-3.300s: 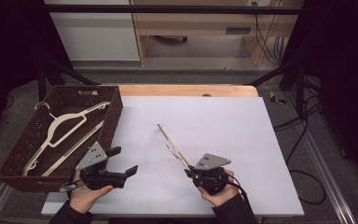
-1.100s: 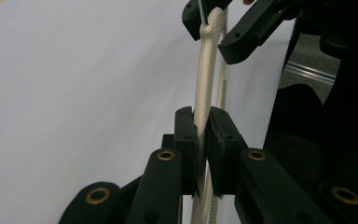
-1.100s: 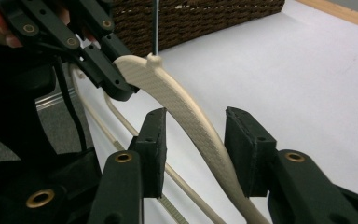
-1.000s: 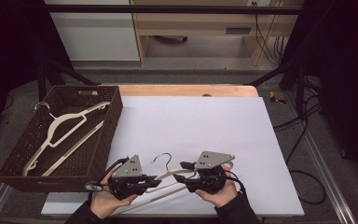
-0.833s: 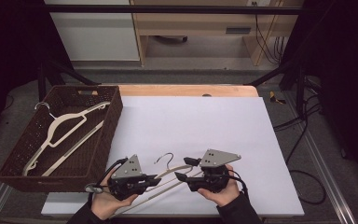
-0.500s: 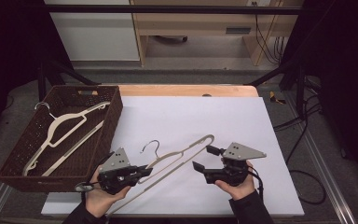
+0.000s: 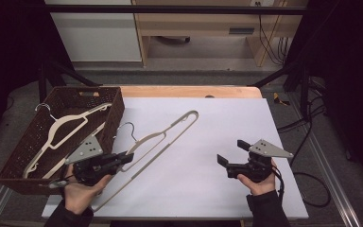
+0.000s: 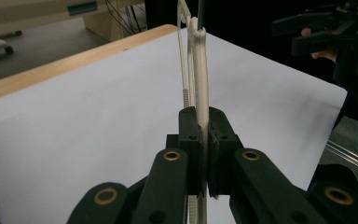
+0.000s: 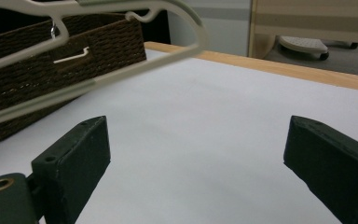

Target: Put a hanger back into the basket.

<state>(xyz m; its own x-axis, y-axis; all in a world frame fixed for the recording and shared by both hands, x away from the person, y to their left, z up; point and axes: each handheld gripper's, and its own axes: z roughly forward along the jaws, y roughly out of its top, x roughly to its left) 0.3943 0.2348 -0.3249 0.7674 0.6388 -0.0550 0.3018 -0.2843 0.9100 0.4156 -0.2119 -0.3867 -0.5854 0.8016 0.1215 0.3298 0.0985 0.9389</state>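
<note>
High view: left tongs (image 7: 125,159) pinch slim cream plastic hanger (image 7: 163,137) beside woven basket (image 7: 114,106).

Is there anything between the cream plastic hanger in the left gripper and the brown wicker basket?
Nothing visible: the cream plastic hanger, clamped in the left gripper, hangs beside the brown wicker basket, which already holds another hanger.

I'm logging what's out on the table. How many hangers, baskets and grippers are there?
Hangers: 2, one in the left gripper, one in the basket
Baskets: 1
Grippers: 2, including the right gripper
Total: 5
</note>
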